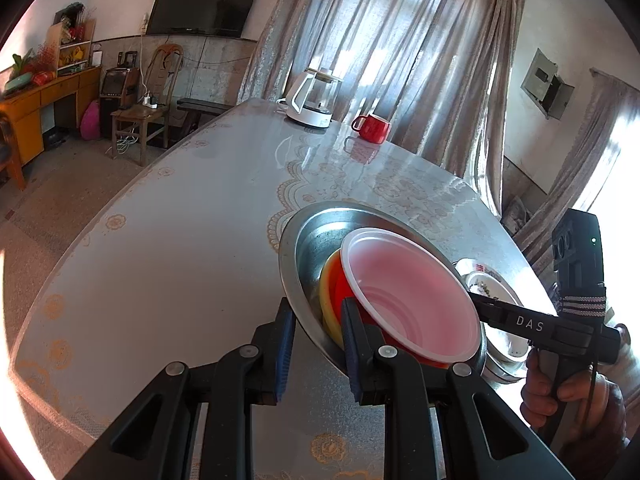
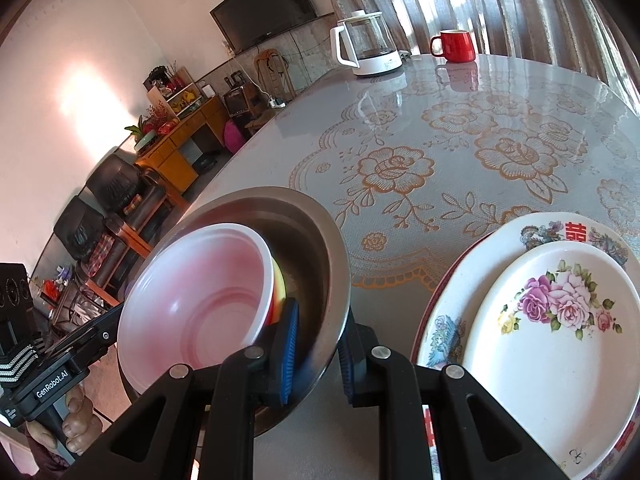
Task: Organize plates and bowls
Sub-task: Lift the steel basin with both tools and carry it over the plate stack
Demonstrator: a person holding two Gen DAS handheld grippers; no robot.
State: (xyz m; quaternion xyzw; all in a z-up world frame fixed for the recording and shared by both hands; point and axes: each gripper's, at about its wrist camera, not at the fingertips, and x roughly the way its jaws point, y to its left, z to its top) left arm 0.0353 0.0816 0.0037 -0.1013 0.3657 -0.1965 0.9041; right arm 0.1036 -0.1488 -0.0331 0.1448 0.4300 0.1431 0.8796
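The left hand-held gripper (image 1: 318, 344) clamps the near rim of a steel basin (image 1: 308, 232) tilted above the bench (image 1: 168, 264). Inside nest a translucent pink bowl (image 1: 408, 292), a red bowl (image 1: 346, 284) and a yellow bowl (image 1: 326, 292). The right hand-held gripper (image 1: 474, 298) meets the basin's right side. A kettle (image 1: 310, 98) and red mug (image 1: 372, 127) stand at the far edge.
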